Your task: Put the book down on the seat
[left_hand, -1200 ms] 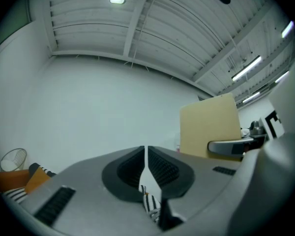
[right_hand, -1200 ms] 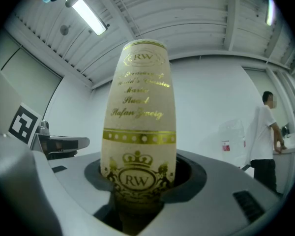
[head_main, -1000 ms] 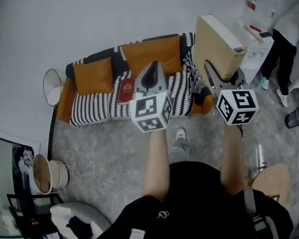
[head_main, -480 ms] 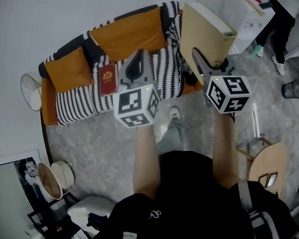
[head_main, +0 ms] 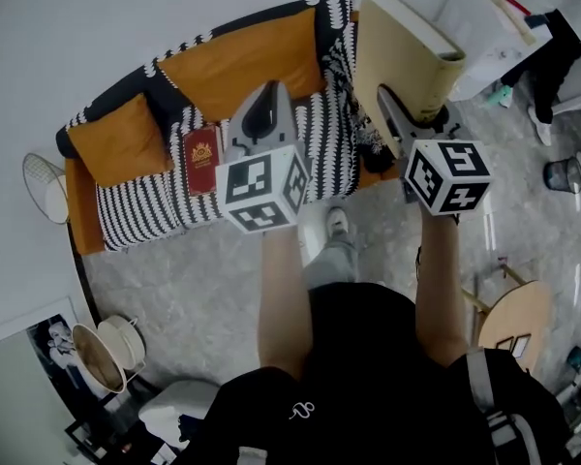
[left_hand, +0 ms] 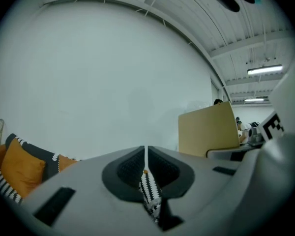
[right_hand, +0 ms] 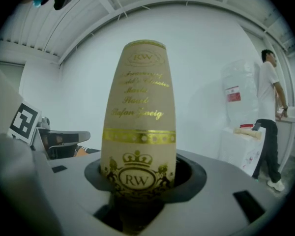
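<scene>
The tan book [head_main: 407,61] hides the sofa's [head_main: 145,211] right end; the edge crops a bystander [head_main: 560,51].

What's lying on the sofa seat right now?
A red book lies flat on the striped seat, beside the small orange cushion. The middle of the seat is covered by the left gripper, so anything there cannot be seen.

Small book [head_main: 201,158] on sofa seat [head_main: 147,211], just beside cushion [head_main: 114,140]
</scene>
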